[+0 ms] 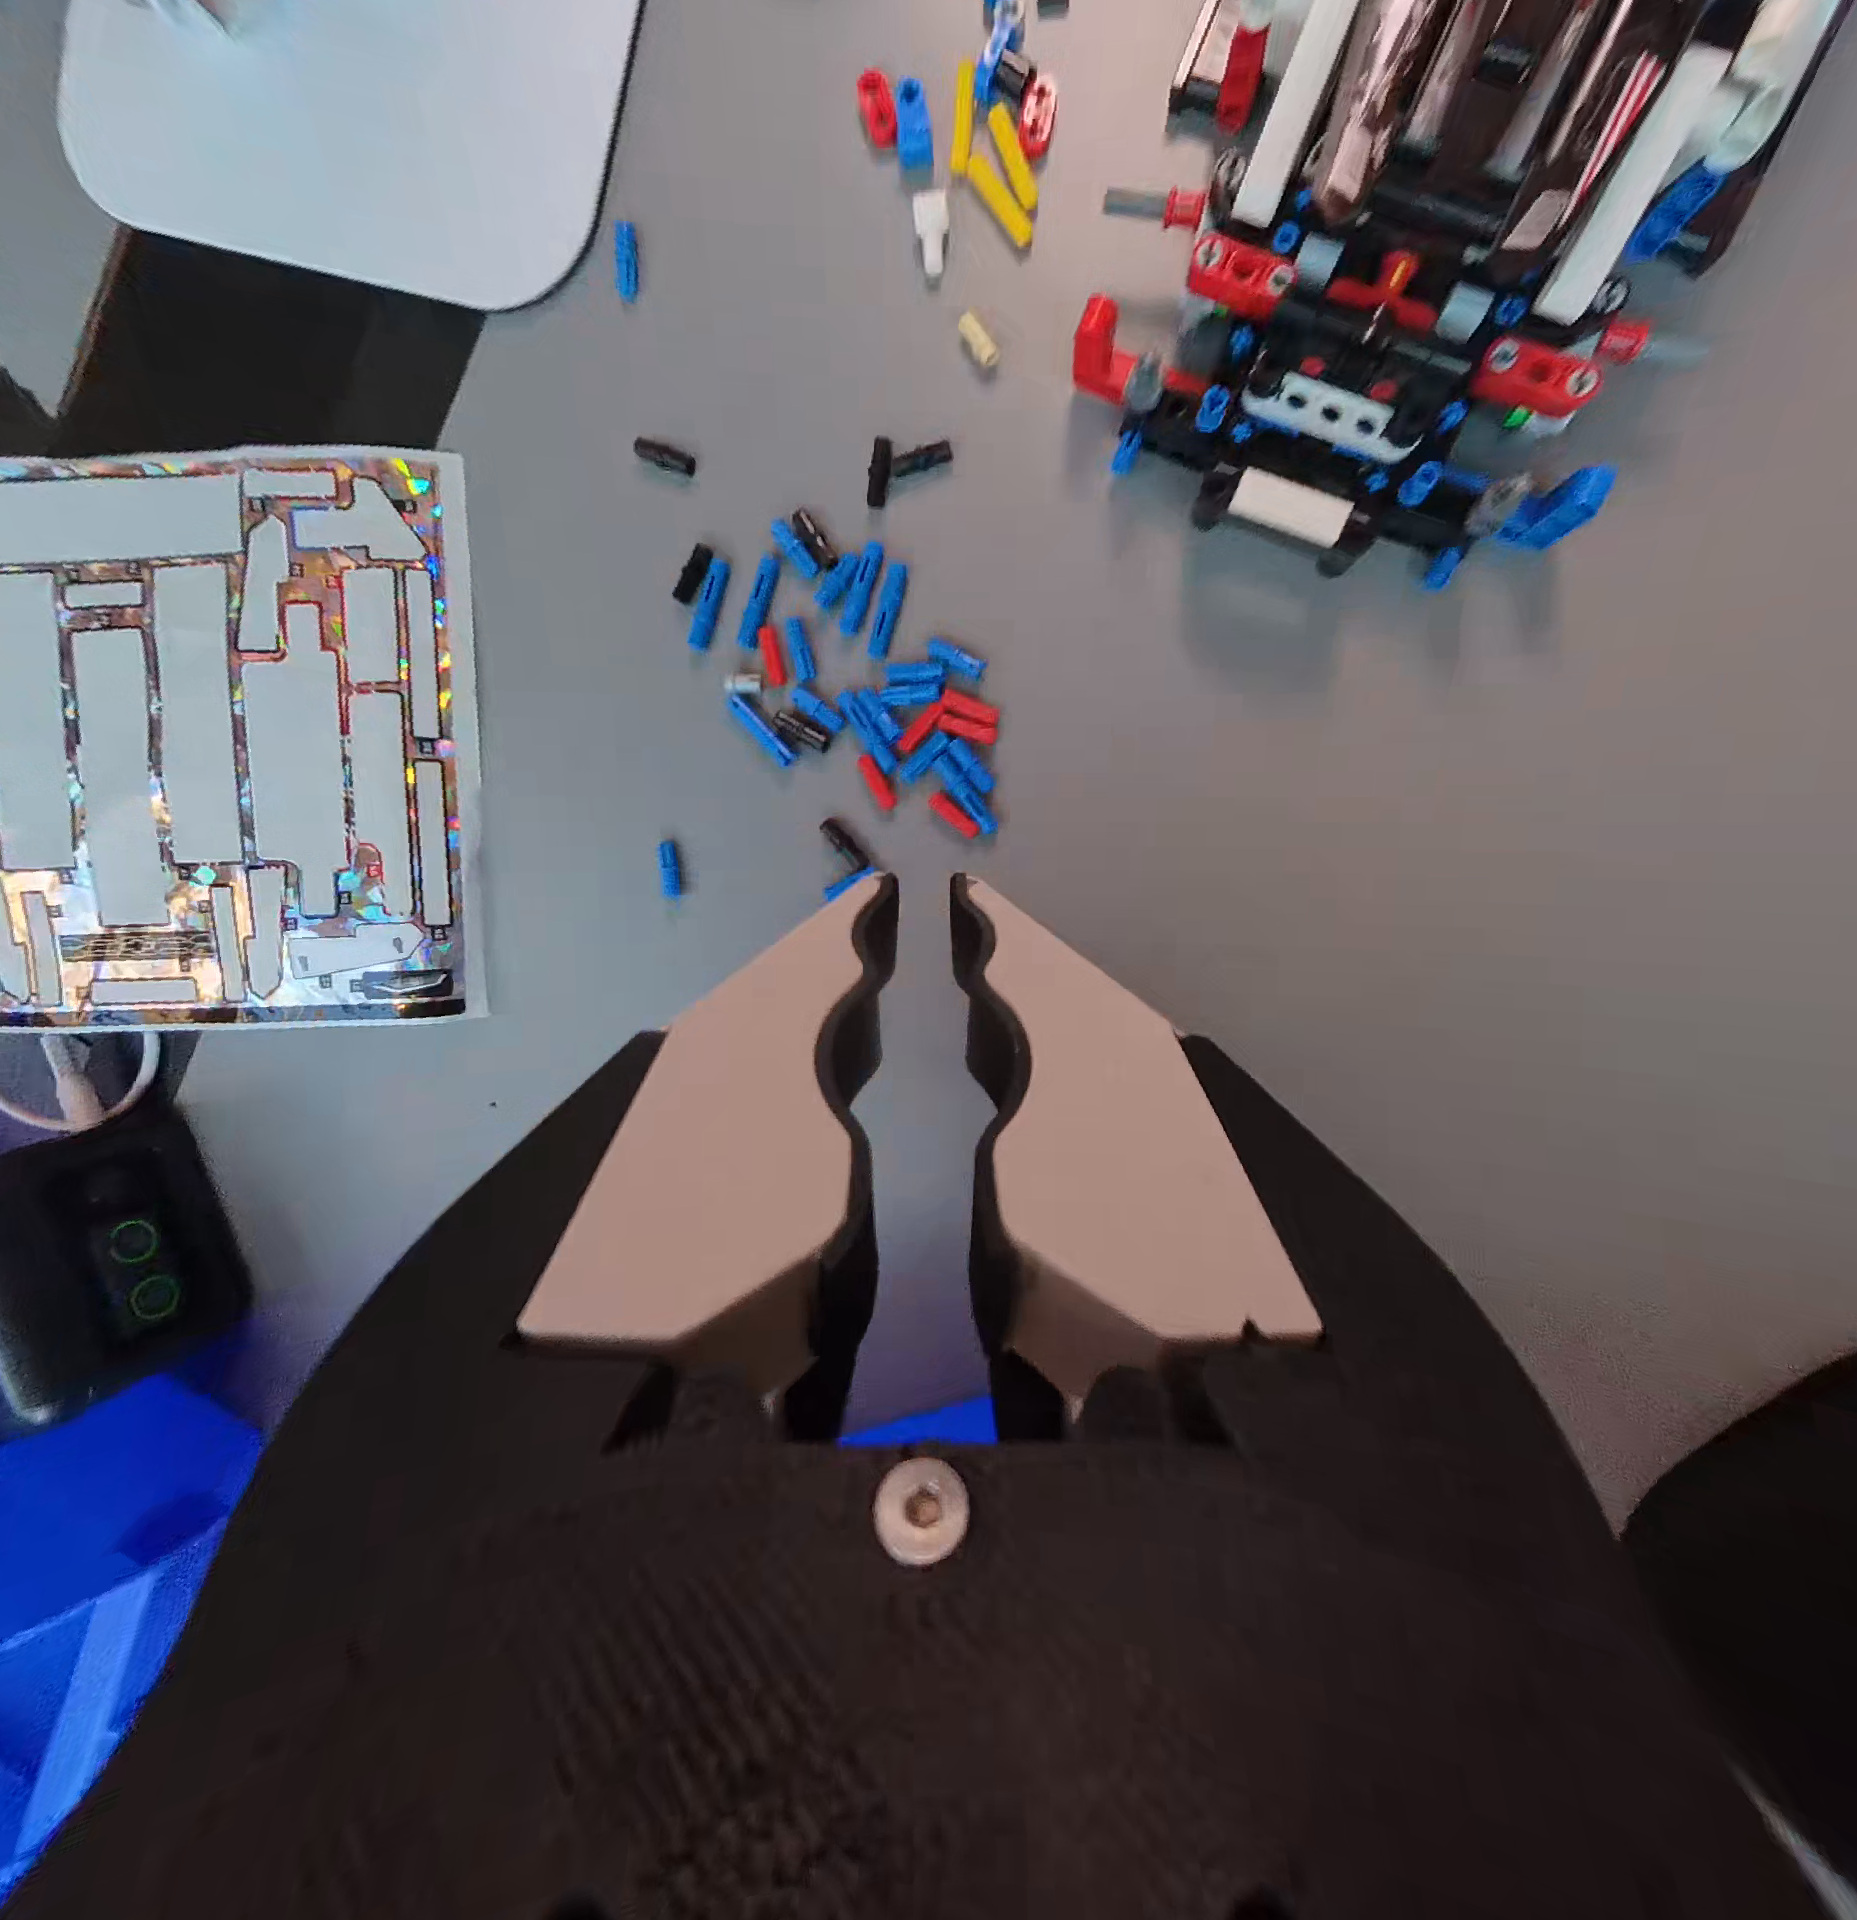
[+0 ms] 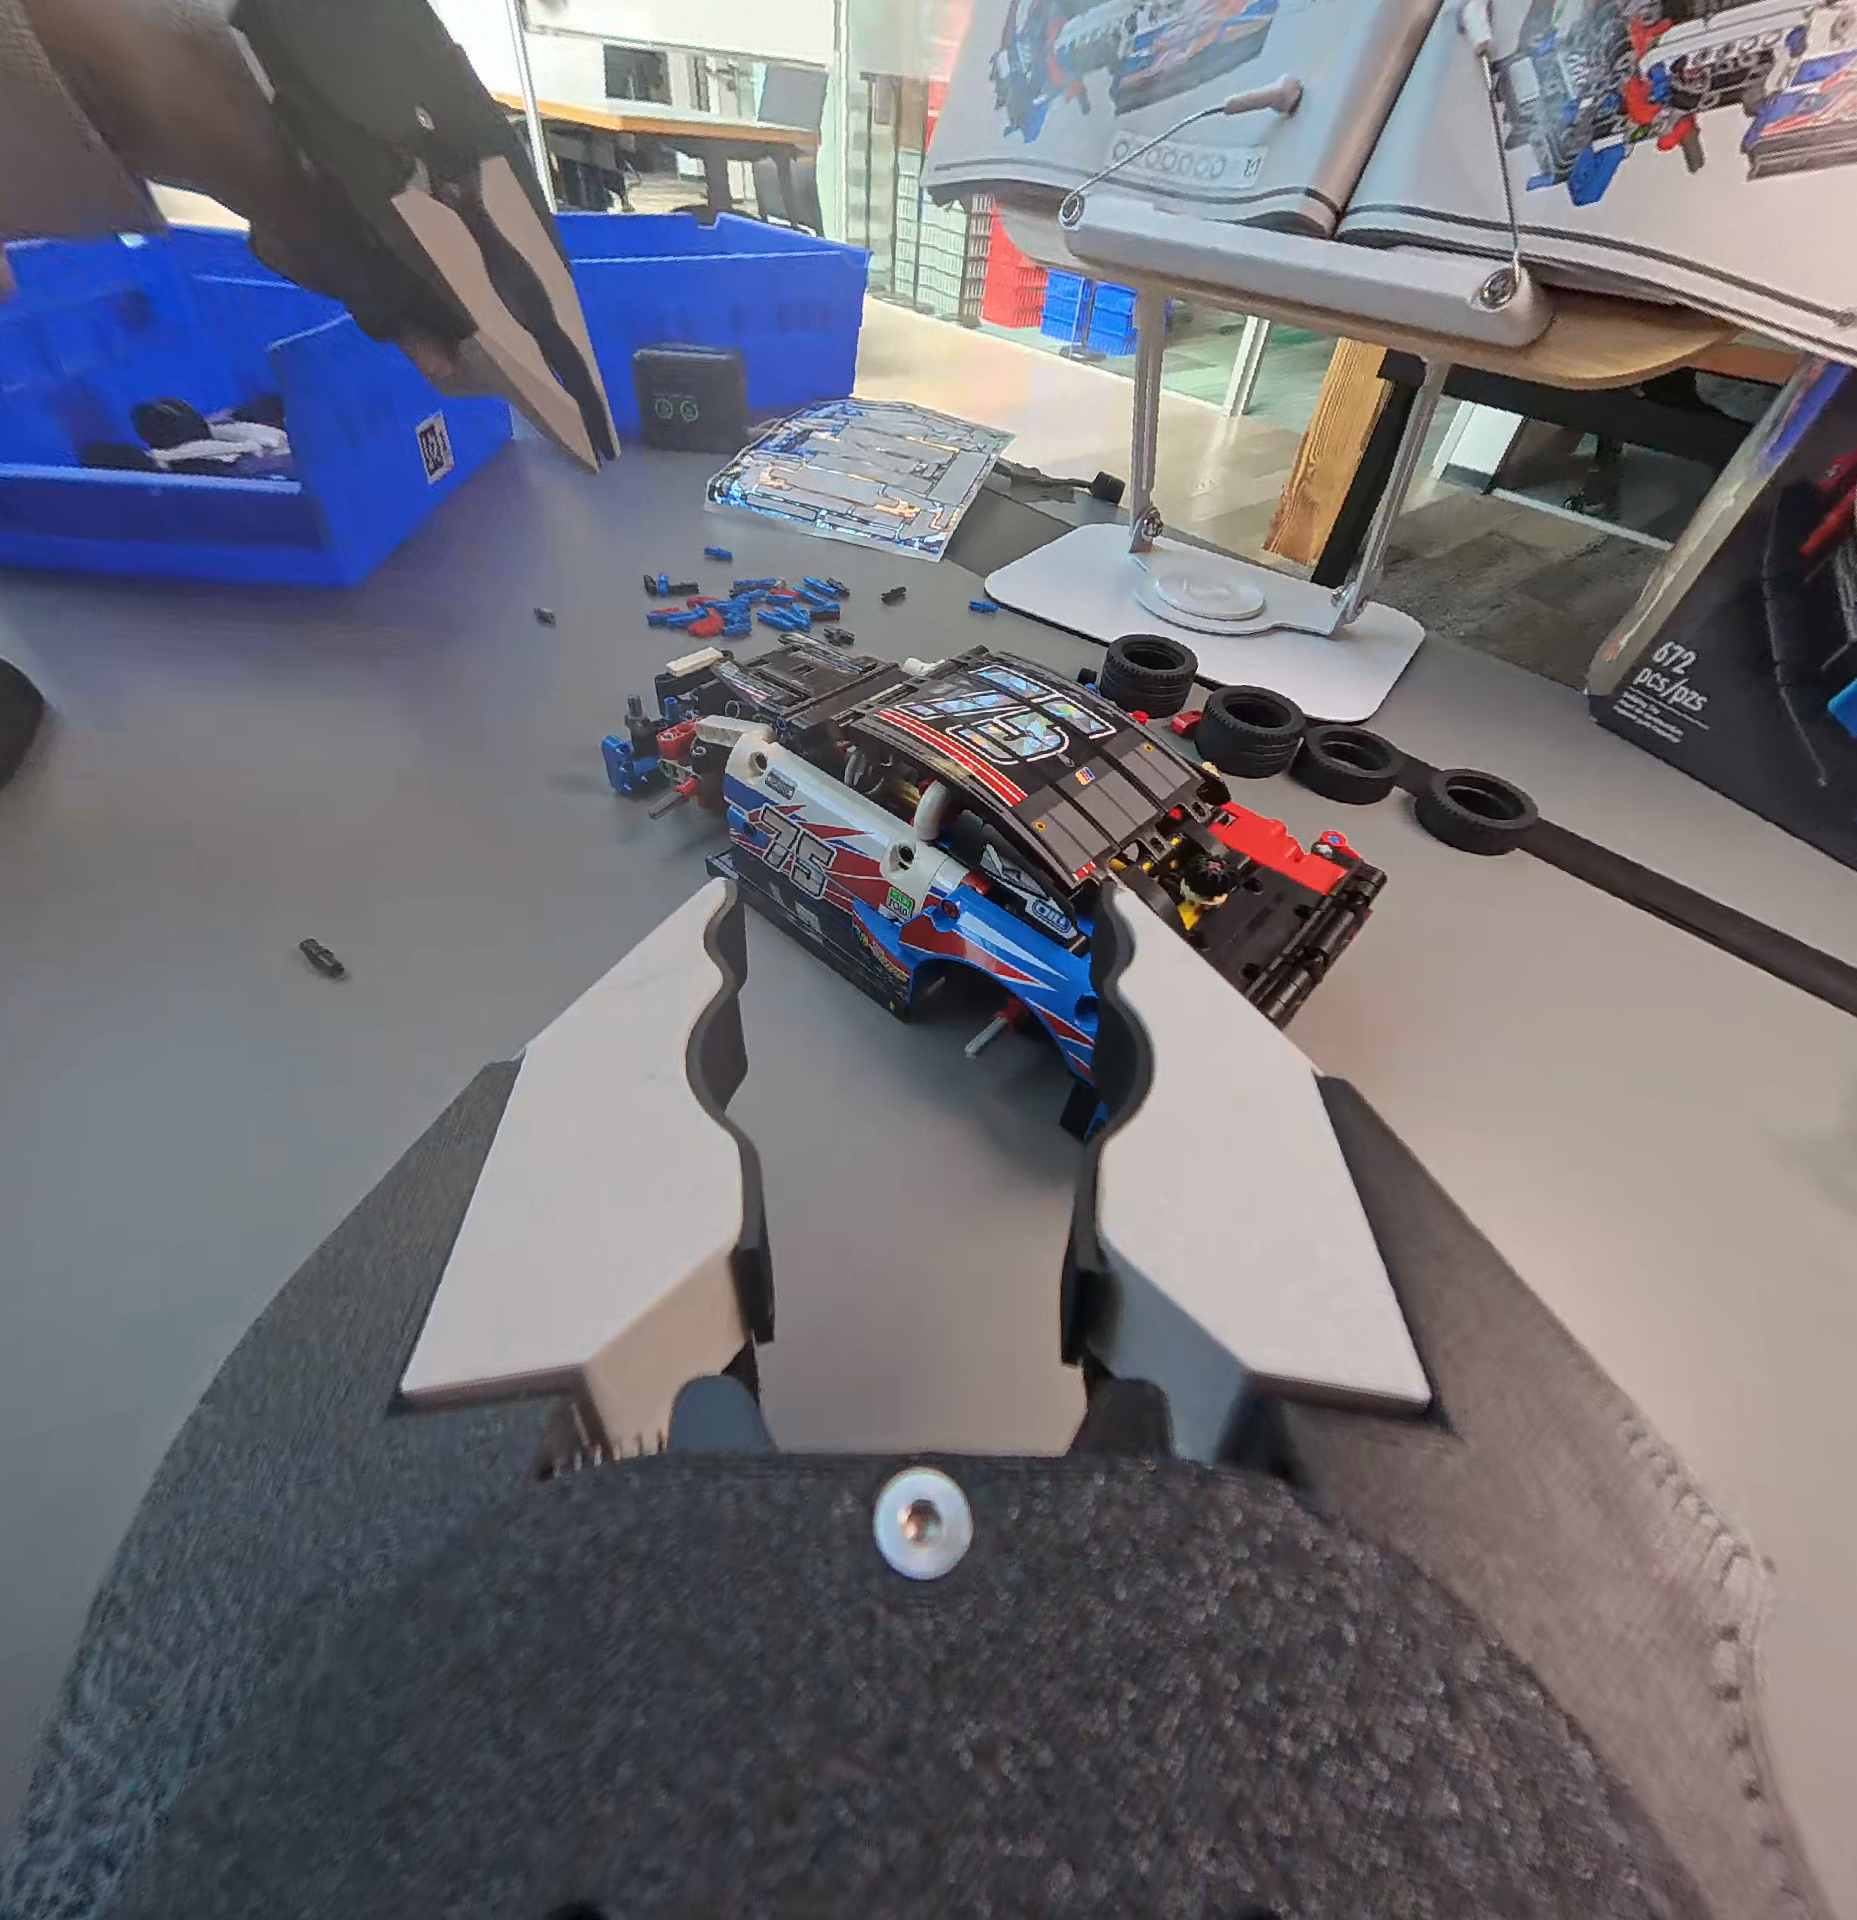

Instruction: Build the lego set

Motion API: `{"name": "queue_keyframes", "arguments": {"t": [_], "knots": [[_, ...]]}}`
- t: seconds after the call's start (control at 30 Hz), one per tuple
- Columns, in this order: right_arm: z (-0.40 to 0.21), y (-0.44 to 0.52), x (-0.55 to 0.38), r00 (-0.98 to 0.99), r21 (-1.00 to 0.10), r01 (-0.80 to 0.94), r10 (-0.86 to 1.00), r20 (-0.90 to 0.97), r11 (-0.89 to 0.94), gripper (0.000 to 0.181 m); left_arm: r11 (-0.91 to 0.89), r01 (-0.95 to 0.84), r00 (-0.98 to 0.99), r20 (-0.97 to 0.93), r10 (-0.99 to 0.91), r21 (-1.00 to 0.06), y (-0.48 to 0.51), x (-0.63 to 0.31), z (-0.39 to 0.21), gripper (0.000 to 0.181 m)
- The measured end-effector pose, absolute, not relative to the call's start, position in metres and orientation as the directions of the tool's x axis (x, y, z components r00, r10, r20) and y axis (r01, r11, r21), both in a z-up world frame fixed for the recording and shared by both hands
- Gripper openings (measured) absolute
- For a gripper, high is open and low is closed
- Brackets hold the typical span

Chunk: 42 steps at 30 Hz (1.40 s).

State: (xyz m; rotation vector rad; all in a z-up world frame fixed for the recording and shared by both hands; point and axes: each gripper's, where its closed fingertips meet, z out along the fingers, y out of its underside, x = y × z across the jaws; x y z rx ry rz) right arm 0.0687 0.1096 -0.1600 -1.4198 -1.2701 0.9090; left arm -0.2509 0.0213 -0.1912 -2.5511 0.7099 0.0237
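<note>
A partly built lego race car (image 2: 965,831) with a black roof and a blue, red and white side lies on the grey table; it also shows in the left wrist view (image 1: 1371,343). My right gripper (image 2: 919,904) is open and empty, its tips just short of the car's near side. My left gripper (image 1: 924,883) is empty with the jaws nearly together, just short of a pile of blue, red and black pins (image 1: 872,675). The left gripper also shows in the right wrist view (image 2: 597,457), raised above the table at the left.
A shiny sticker sheet (image 1: 207,727) lies left of the pins. Yellow, red and blue pieces (image 1: 986,145) lie farther off. Several black tyres (image 2: 1251,727) sit behind the car. A book stand (image 2: 1204,613), blue bins (image 2: 176,416), a black device (image 2: 688,400) and the set's box (image 2: 1755,675) ring the table. Tip to tip, the grippers are about 35 cm apart.
</note>
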Motion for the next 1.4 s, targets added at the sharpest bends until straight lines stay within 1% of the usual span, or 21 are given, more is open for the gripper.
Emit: {"name": "queue_keyframes", "arguments": {"t": [0.13, 0.23, 0.37, 0.5, 0.63, 0.77, 0.93, 1.07, 1.13, 1.27, 1.33, 1.4], "knots": [[-0.163, 0.112, 0.070, 0.170, -0.969, 0.244, 0.983, 0.073, 0.030, 0.063, -0.755, -0.564, 0.816, -0.084, -0.572, -0.334, 0.019, -0.275, -0.222, 0.012], [-0.170, 0.113, 0.070, 0.162, -0.966, 0.259, 0.985, 0.065, 0.021, 0.062, -0.750, -0.616, 0.785, -0.102, -0.612, -0.242, 0.017, -0.285, -0.241, 0.013], [-0.174, 0.114, 0.070, 0.160, -0.965, 0.263, 0.986, 0.050, 0.006, 0.061, -0.736, -0.642, 0.762, -0.073, -0.644, -0.214, 0.016, -0.282, -0.254, 0.014], [-0.176, 0.116, 0.070, 0.161, -0.963, 0.270, 0.986, 0.049, 0.003, 0.060, -0.737, -0.632, 0.767, -0.055, -0.640, -0.239, 0.020, -0.279, -0.257, 0.014], [-0.177, 0.117, 0.071, 0.165, -0.962, 0.272, 0.985, 0.048, 0.002, 0.060, -0.737, -0.626, 0.767, -0.032, -0.640, -0.254, 0.021, -0.276, -0.258, 0.009], [-0.178, 0.118, 0.071, 0.169, -0.961, 0.276, 0.984, 0.051, 0.002, 0.059, -0.734, -0.632, 0.764, -0.044, -0.643, -0.249, 0.023, -0.277, -0.257, 0.012], [-0.180, 0.118, 0.072, 0.168, -0.957, 0.290, 0.984, 0.059, 0.008, 0.059, -0.711, -0.645, 0.748, -0.041, -0.663, -0.281, 0.026, -0.272, -0.257, 0.014], [-0.183, 0.118, 0.071, 0.167, -0.954, 0.301, 0.984, 0.060, 0.007, 0.058, -0.705, -0.649, 0.740, -0.025, -0.672, -0.287, 0.025, -0.268, -0.257, 0.011], [-0.185, 0.117, 0.071, 0.165, -0.952, 0.306, 0.984, 0.062, 0.008, 0.058, -0.710, -0.644, 0.741, -0.001, -0.672, -0.285, 0.023, -0.265, -0.258, 0.004], [-0.186, 0.117, 0.071, 0.163, -0.949, 0.314, 0.984, 0.068, 0.014, 0.058, -0.725, -0.629, 0.753, 0.011, -0.658, -0.282, 0.020, -0.262, -0.258, 0.003], [-0.186, 0.116, 0.071, 0.162, -0.949, 0.314, 0.984, 0.073, 0.019, 0.058, -0.730, -0.608, 0.762, 0.031, -0.647, -0.311, 0.018, -0.250, -0.251, 0.002], [-0.184, 0.115, 0.071, 0.159, -0.952, 0.306, 0.984, 0.073, 0.021, 0.057, -0.703, -0.601, 0.747, 0.045, -0.663, -0.380, 0.014, -0.223, -0.233, 0.002]]}}
